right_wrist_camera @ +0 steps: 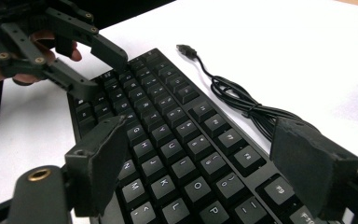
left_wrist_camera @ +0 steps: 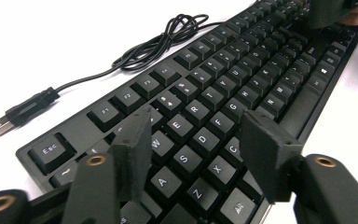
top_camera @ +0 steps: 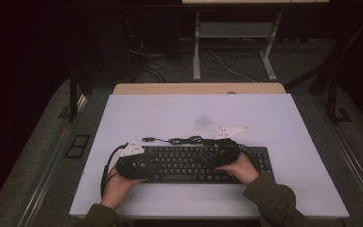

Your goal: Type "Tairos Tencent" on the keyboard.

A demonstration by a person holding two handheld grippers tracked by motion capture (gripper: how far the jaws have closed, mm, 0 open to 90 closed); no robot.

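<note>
- One black keyboard (top_camera: pixel 189 164) lies flat near the front edge of the white bench (top_camera: pixel 170 111), long side across it; in the high view its two ends are covered by the grippers and hands, so the outermost keys cannot be made out there.
- Its keys read clearly in the left gripper view (left_wrist_camera: pixel 214 93), but the far right end is cut off by the frame and by the other gripper.
- The left gripper (top_camera: pixel 131 165) sits over the keyboard's left end; in its own view (left_wrist_camera: pixel 200 144) the two fingers (left_wrist_camera: pixel 133 144) stand apart above the letter keys, nothing between them, pads not pressing on anything.
- The right gripper (top_camera: pixel 224 153) sits over the right end; in its own view (right_wrist_camera: pixel 209 163) the fingers (right_wrist_camera: pixel 100 161) are spread wide to either side of the key rows, nothing clamped between them. Whether their tips touch the keyboard is hidden by the low angle.
- The keyboard's black cable (top_camera: pixel 179 140) lies coiled on the bench just behind it, ending in a USB plug (left_wrist_camera: pixel 2 125); where it joins the keyboard is hidden.
- Both hands (top_camera: pixel 118 187) enter from the bottom, sleeves cut off by the frame.
- Beyond the bench the floor is dark; a second table's legs (top_camera: pixel 197 47) and loose wires are hard to make out.
</note>
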